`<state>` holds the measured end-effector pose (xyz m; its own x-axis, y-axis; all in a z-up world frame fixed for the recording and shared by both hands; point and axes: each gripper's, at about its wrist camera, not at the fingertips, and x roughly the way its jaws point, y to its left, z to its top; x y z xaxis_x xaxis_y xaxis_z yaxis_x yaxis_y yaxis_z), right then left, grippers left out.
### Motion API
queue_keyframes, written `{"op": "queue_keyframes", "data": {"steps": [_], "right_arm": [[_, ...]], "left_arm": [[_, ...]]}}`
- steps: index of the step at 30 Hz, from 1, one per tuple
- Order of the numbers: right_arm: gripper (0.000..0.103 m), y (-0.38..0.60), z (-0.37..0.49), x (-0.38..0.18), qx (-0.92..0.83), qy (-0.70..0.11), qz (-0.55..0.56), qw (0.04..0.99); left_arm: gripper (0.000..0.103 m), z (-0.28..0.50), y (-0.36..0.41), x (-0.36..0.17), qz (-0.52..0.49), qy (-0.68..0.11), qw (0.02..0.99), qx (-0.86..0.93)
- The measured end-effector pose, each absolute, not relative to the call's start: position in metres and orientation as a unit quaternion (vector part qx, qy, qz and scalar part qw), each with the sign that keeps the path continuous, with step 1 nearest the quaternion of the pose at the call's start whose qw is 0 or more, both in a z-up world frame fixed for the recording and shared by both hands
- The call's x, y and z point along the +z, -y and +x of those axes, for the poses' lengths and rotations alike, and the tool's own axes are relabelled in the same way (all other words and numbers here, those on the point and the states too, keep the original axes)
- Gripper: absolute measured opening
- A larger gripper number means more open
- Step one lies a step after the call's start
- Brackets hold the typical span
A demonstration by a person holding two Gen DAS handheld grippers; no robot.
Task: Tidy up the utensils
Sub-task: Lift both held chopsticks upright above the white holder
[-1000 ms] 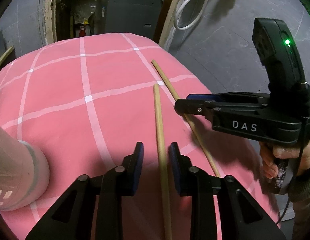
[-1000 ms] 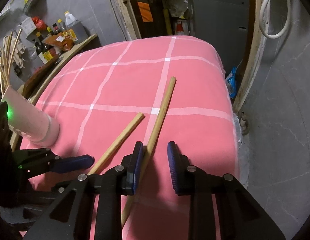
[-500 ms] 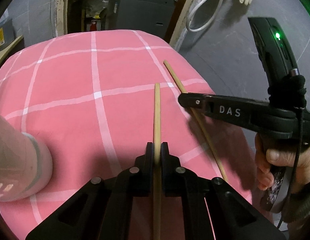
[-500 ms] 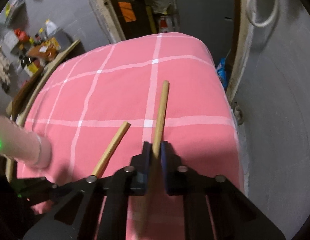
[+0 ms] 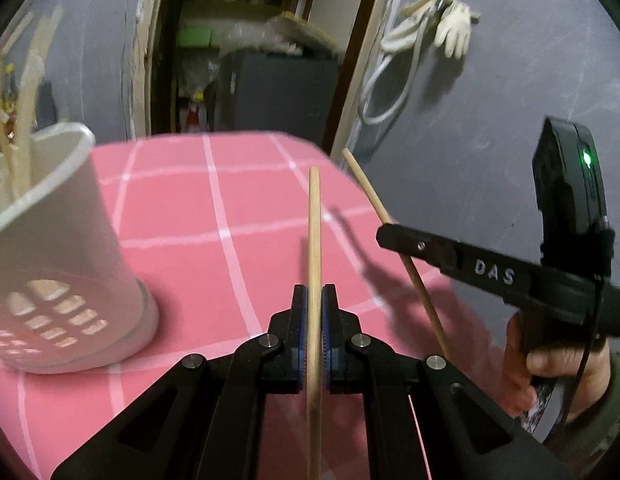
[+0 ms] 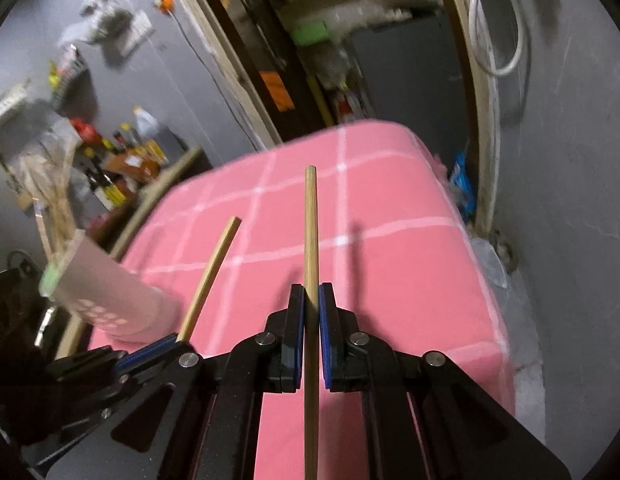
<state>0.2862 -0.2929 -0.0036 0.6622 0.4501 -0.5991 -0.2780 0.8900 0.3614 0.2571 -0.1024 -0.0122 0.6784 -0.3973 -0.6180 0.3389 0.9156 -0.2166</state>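
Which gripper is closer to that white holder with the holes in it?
The left. The white holder stands just beside the left gripper, which grips a chopstick. The right gripper, gripping another chopstick, is farther off, beyond the left one.

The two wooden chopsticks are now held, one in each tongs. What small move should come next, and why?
Probably carry the left tongs with its wooden chopstick toward the white perforated plastic holder standing on the pink checked cloth. Both tongs are shut on sticks, the right tongs on its own chopstick, and the holder already contains other sticks.
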Motion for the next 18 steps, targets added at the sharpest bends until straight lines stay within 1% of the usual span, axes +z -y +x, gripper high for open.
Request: {"op": "queue_keyframes", "data": {"steps": [10, 14, 18], "right_arm": [[0.005, 0.275, 0.232, 0.043, 0.215, -0.218, 0.120, 0.944], [0.005, 0.263, 0.216, 0.058, 0.226, -0.150, 0.120, 0.955], [0.005, 0.251, 0.211, 0.069, 0.234, -0.102, 0.127, 0.959]], "left_arm": [[0.005, 0.221, 0.078, 0.033, -0.076, -0.235, 0.951, -0.186], [0.005, 0.210, 0.065, 0.052, -0.084, -0.198, 0.961, -0.173], [0.005, 0.201, 0.049, 0.070, -0.088, -0.161, 0.971, -0.156]]}}
